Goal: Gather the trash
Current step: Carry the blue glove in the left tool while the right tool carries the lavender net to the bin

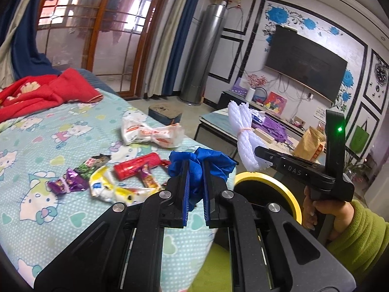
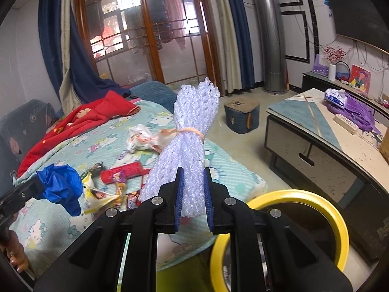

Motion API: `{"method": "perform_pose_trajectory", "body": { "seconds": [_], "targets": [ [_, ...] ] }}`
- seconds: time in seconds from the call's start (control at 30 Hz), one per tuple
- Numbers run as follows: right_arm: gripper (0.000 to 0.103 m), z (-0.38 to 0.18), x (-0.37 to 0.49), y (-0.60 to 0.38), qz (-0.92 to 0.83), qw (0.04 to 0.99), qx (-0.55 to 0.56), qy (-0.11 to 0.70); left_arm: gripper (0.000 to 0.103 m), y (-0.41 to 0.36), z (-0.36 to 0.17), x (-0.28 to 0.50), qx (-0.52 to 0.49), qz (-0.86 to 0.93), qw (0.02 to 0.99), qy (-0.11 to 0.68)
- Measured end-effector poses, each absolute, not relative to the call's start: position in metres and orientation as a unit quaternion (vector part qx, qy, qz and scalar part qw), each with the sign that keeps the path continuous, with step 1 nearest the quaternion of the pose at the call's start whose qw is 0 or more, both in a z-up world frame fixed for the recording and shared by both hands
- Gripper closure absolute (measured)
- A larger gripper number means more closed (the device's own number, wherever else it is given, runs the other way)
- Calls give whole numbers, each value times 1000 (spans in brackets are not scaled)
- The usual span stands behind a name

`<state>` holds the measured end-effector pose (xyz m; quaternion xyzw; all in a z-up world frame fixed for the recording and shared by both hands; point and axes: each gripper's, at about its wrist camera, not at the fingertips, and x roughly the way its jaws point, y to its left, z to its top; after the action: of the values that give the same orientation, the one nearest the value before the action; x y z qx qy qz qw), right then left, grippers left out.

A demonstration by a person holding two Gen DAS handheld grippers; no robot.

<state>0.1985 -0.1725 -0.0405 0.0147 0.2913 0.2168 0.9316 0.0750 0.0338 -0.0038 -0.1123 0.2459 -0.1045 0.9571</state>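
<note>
Trash wrappers (image 1: 116,182) litter bed (image 1: 48,219); left gripper (image 1: 195,170) clamps blue wad (image 1: 199,163), right gripper (image 2: 193,185) clamps foam net (image 2: 187,146); yellow-rimmed bin (image 2: 316,197) beside.

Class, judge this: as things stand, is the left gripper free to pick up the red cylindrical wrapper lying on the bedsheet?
Probably not yet. The left gripper is shut on a crumpled blue plastic bag, so it is occupied. The red cylindrical wrapper itself lies uncovered nearby.

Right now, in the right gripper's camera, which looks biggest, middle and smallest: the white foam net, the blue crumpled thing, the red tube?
1. White foam net, though it is nearest the camera.
2. Blue crumpled thing.
3. Red tube.
</note>
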Motion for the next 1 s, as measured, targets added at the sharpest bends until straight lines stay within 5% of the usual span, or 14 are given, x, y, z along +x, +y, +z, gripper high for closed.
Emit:
{"method": "perform_pose_trajectory", "body": {
  "seconds": [1.0],
  "targets": [
    [88,-53,178,-281,125,945,48,297,98,-75,-17,104,-13,-212,942,259]
  ]
}}
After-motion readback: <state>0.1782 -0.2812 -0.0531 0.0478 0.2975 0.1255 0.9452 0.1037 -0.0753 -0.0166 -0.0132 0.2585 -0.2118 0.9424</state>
